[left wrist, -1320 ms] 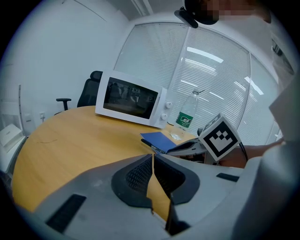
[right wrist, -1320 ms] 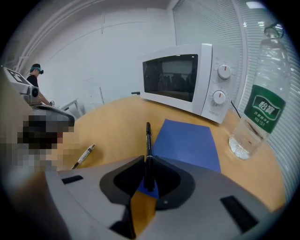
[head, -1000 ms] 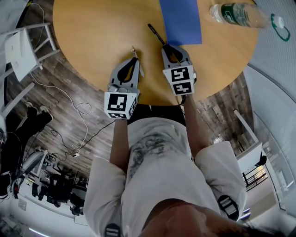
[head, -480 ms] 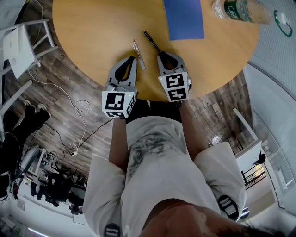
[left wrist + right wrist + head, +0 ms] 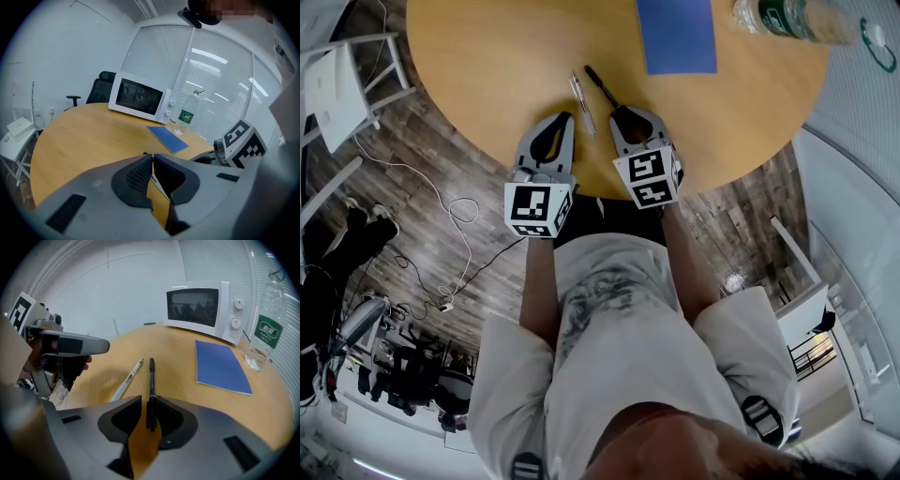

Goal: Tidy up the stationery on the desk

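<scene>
Stationery on the worktop [image 5: 487, 56] amounts to two pens and a notebook, and the pens have just been drawn together. Your right claw [image 5: 149, 399] is clenched on the near end of the black pen [image 5: 601, 84]. Over the last second it has carried that pen leftward and back toward you, away from the corner of the blue notebook [image 5: 677, 33]. The black pen now runs almost parallel to the white pen [image 5: 581, 101], just beside it and not touching. No view makes clear whether its far tip rests on the wood or hangs just above it.

Your left claw [image 5: 153, 155] is clenched too, its tips meeting with nothing pinched between them. It has drawn back a little from the white pen, which has stayed lying on the worktop by that claw's right side. A strip of the pen shows through the gap below the closed tips.

This suggests the gathering step is nearly done: the white pen is placed and the black one is lined up beside it. You probably still have to lower and release the black pen, and the notebook looks untouched.

Counted:
- Two pens, one black and one white.
- One blue notebook, lying flat farther out and apart from the pens.
- One water bottle [image 5: 787, 21], just beyond the notebook.
- One microwave [image 5: 138, 97], at the far edge.
- Two claws, both closed.
</scene>
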Tool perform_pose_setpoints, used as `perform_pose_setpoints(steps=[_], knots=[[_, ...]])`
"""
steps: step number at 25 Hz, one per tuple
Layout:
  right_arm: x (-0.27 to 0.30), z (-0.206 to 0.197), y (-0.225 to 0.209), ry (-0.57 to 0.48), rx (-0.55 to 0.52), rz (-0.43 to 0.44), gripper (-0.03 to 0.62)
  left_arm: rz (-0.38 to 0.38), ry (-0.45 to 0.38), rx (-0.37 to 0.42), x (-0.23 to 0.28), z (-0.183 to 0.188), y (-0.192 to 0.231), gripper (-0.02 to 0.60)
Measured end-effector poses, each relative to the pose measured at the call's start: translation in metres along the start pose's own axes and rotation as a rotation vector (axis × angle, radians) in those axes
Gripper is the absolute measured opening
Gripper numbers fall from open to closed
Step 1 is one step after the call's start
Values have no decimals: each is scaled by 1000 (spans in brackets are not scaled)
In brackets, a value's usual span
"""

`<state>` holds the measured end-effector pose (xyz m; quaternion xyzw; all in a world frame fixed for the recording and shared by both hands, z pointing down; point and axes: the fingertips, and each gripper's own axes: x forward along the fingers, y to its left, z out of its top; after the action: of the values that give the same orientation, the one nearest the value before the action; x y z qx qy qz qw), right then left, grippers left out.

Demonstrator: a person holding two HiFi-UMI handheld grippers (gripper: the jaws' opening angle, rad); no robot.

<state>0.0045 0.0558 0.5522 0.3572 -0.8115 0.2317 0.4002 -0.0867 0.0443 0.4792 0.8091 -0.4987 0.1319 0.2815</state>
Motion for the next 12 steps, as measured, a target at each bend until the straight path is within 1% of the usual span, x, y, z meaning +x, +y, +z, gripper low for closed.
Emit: perform_pose_setpoints(steps=[2, 12], knots=[[0, 0, 7, -2, -8, 29, 164, 4, -1, -2, -1, -1, 1, 20], [-3, -2, 28, 6, -42, 105, 164, 20, -3, -11, -6, -5, 4, 20]])
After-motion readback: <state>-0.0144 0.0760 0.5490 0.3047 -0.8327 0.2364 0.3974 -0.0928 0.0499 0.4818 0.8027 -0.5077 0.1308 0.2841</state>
